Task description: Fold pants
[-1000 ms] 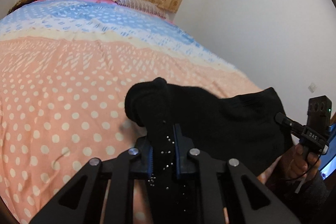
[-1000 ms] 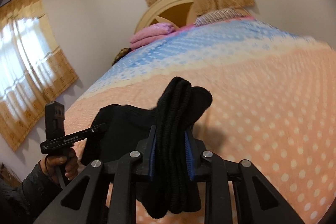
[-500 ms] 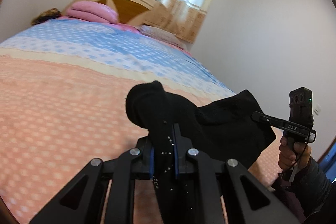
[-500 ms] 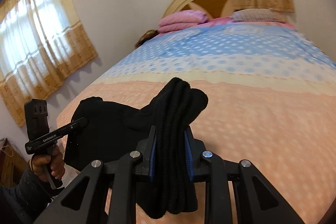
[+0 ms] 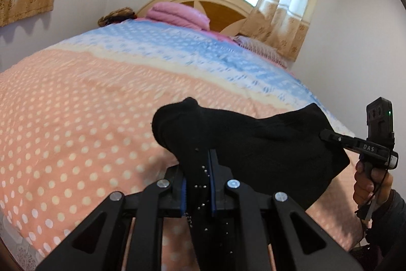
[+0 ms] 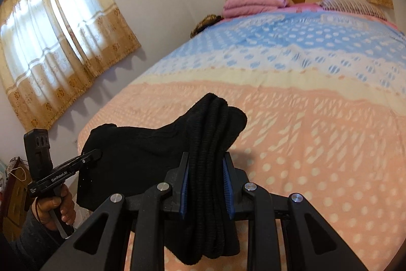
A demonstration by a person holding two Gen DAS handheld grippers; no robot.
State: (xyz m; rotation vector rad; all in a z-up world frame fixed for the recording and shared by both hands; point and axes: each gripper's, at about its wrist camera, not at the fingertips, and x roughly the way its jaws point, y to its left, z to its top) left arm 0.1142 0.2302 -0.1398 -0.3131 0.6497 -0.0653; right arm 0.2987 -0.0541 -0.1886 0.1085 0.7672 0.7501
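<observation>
Black pants [image 5: 266, 151] hang stretched between the two grippers above the near end of a bed. My left gripper [image 5: 198, 156] is shut on one bunched edge of the fabric, which bulges over the fingertips. My right gripper [image 6: 205, 159] is shut on a thick ribbed fold of the same pants [image 6: 137, 151]; the fold droops below the jaws. Each view shows the other gripper at its side edge, held in a hand: the right gripper's body [image 5: 365, 144] on the right, the left gripper's body [image 6: 55, 174] on the left. The lower part of the pants is hidden behind the gripper frames.
The bed's polka-dot bedspread [image 5: 76, 118] runs from peach near me to blue farther off. Folded pink bedding [image 5: 177, 15] and a pillow [image 6: 352, 5] lie by the wooden headboard [image 5: 210, 4]. Curtained windows [image 6: 58, 42] sit in the white walls. A brown bag [image 6: 15, 184] stands at the left floor edge.
Both grippers have swept sideways along the foot of the bed with the pants in them, and turned. The headboard and window now sit nearer mid-view. Both grips are unchanged.
</observation>
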